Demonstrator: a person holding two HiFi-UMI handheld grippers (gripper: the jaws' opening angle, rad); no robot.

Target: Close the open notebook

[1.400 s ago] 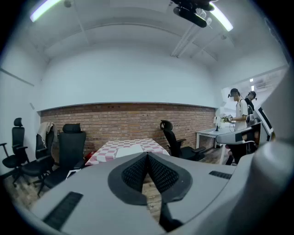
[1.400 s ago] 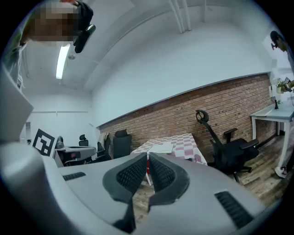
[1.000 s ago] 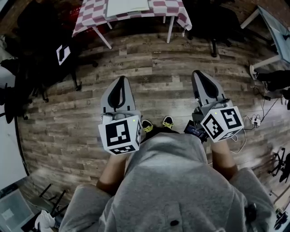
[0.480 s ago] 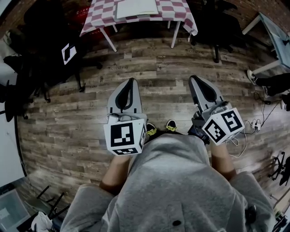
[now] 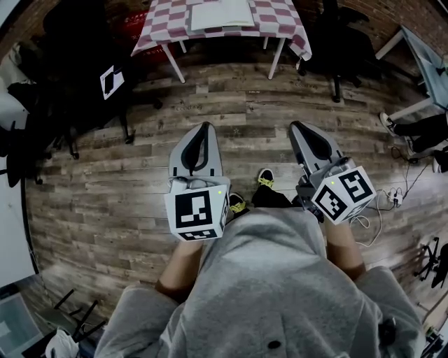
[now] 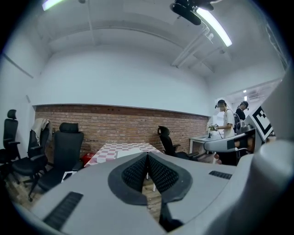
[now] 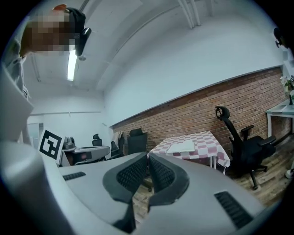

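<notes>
The open notebook (image 5: pixel 221 14) lies white and flat on a red-and-white checkered table (image 5: pixel 280 17) at the top of the head view, far ahead of both grippers. The right gripper view shows the notebook (image 7: pixel 181 147) open on that table; in the left gripper view the table (image 6: pixel 112 149) is partly hidden behind the jaws. My left gripper (image 5: pixel 203 128) and right gripper (image 5: pixel 297 126) are held side by side over the wooden floor, both pointing at the table. Each is shut with nothing between its jaws, as the left gripper (image 6: pixel 147 156) and right gripper (image 7: pixel 148 156) show in their own views.
Black office chairs (image 5: pixel 56 105) crowd the left side, and another chair (image 5: pixel 336 35) stands right of the table. A white desk (image 5: pixel 427 49) is at the far right, with cables (image 5: pixel 392 189) on the floor. Two people (image 6: pixel 227 121) stand by a desk on the right.
The checkered table and notebook have come nearer and sit lower in the head view. Both grippers have moved forward toward it, still shut.
</notes>
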